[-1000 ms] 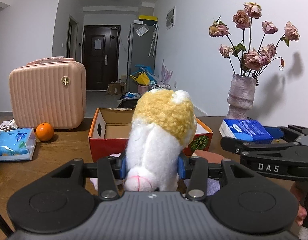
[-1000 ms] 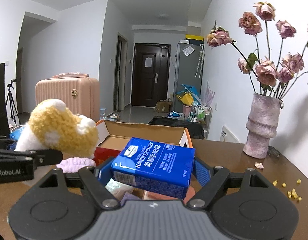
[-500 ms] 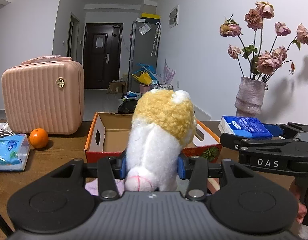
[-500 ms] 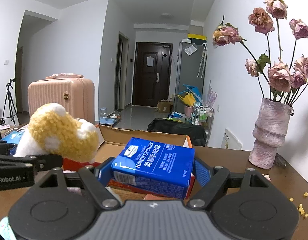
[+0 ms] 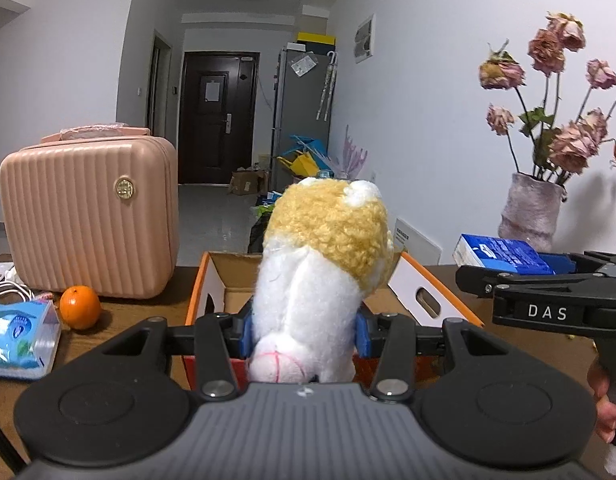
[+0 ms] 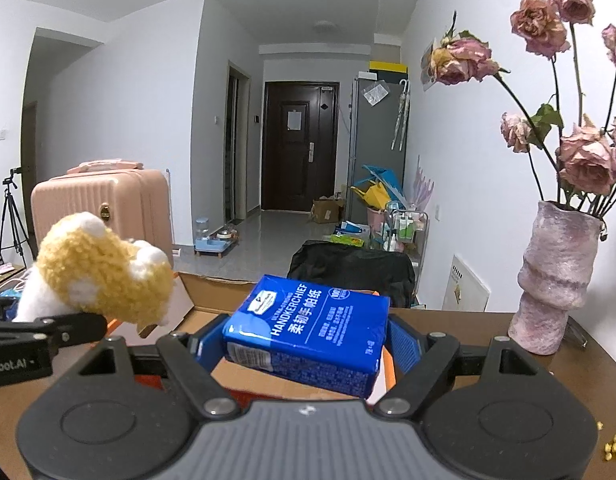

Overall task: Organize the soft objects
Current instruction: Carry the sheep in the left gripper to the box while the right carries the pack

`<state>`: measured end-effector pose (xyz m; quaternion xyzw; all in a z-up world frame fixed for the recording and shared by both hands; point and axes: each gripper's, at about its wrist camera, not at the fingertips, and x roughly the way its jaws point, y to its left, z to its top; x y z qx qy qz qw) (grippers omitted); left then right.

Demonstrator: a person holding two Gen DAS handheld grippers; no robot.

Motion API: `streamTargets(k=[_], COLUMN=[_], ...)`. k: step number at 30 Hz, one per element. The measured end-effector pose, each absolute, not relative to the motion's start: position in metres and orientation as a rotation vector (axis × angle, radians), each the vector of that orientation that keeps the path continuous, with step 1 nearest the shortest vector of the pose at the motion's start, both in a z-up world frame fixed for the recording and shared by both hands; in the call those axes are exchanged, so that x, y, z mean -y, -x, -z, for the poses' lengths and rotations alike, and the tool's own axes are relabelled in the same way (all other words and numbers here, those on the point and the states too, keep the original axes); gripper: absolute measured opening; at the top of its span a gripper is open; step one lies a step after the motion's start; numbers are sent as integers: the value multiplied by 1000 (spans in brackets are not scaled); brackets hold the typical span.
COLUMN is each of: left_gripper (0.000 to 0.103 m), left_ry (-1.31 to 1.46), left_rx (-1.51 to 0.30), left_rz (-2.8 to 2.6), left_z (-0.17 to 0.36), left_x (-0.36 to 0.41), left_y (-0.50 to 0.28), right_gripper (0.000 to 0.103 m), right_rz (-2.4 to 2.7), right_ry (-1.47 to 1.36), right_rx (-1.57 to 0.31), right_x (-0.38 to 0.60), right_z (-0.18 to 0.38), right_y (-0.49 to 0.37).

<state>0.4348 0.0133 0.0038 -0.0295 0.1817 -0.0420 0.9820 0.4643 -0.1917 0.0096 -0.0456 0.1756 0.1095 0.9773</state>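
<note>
Both loads nearer the cardboard box rim: left jaws gripping plush toy, right jaws clamping tissue pack.

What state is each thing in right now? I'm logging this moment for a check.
plush toy: clamped in left tool, held above box
blue handkerchief pack: clamped in right tool, tilted
cardboard box: open
orange: resting on table
pink suitcase: closed, upright
</note>
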Motion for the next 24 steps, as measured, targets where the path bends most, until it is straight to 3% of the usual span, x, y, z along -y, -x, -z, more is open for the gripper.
streamTargets(k=[24], left_gripper=[46], left_ry=[41], left_rx=[-394], left_rz=[16], left_z=[2], left_x=[-30], left_y=[-543], right_gripper=[81], right_rz=[-219], right_ry=[85], right_rx=[-492], right_x=[188], right_z=[6], right_y=[-577])
